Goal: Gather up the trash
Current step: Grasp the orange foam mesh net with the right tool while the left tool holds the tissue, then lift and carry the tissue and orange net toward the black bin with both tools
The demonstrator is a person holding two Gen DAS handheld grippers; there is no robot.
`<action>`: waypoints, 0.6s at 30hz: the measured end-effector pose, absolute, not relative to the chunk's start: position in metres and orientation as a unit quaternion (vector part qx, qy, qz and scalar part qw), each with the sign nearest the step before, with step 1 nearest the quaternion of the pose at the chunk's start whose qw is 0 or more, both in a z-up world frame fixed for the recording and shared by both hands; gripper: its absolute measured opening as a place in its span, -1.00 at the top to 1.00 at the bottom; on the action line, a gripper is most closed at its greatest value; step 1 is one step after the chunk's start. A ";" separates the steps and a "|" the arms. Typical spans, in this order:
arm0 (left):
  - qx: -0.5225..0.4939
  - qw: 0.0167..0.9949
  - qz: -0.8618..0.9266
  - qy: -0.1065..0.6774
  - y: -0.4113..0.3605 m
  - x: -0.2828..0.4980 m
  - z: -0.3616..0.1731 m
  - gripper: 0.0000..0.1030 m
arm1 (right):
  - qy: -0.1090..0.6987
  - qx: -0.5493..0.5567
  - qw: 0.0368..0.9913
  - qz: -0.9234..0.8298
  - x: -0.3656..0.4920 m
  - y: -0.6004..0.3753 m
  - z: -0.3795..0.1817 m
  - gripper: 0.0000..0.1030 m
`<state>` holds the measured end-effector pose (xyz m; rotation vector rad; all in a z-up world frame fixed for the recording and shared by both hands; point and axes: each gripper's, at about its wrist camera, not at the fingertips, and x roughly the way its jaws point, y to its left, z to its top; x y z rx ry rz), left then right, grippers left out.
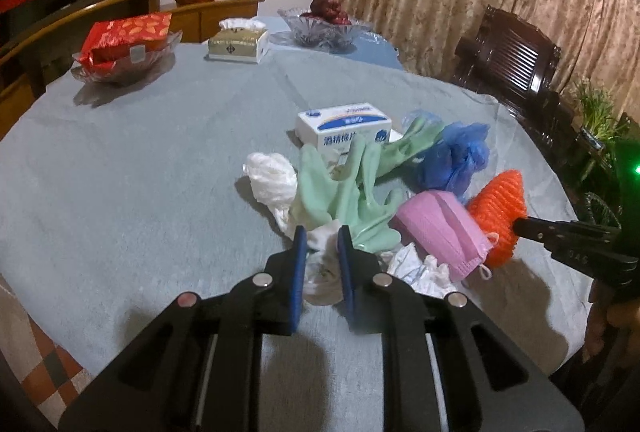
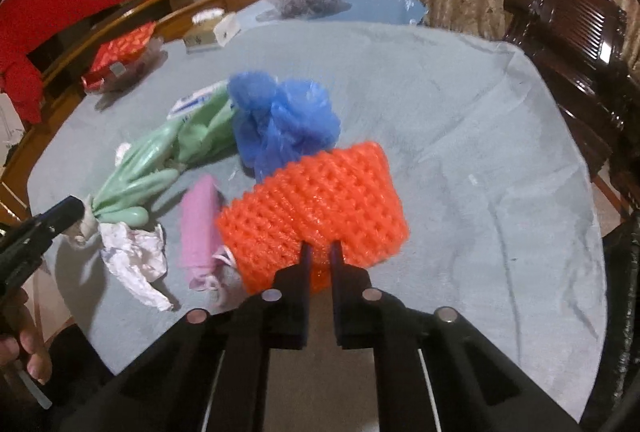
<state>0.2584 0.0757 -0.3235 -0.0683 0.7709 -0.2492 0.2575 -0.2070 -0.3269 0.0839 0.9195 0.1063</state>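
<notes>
Grey-clothed table (image 1: pixel 140 159) | my right gripper (image 2: pixel 320 252) pinches orange foam fruit net (image 2: pixel 316 203) edge: light, squashy | left gripper (image 1: pixel 322 232) clamps crumpled white tissue (image 1: pixel 320 264): flimsy, tearable

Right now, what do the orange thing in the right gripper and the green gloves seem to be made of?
Orange sleeve: probably foam netting, matte, open woven mesh. Green gloves: probably rubber or latex, smooth with glossy highlights on the fingers.

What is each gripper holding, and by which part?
Left gripper pinches crumpled white tissue at its middle. Right gripper is shut on the orange foam net at its near edge.
</notes>
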 end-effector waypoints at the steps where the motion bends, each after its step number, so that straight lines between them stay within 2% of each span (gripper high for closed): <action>1: -0.034 0.920 -0.122 0.371 0.076 0.258 -0.320 0.71 | 0.441 0.042 0.895 0.051 0.256 -0.208 -0.323 0.83; 6: -0.027 0.928 -0.128 0.348 0.074 0.254 -0.295 0.74 | 0.415 0.043 0.908 0.046 0.246 -0.216 -0.294 0.83; 9: -0.022 0.932 -0.133 0.335 0.070 0.250 -0.281 1.00 | 0.405 0.041 0.912 0.043 0.241 -0.221 -0.281 0.83; 18: -0.005 0.941 -0.145 0.307 0.058 0.235 -0.251 1.00 | 0.380 0.034 0.924 0.033 0.218 -0.235 -0.253 0.83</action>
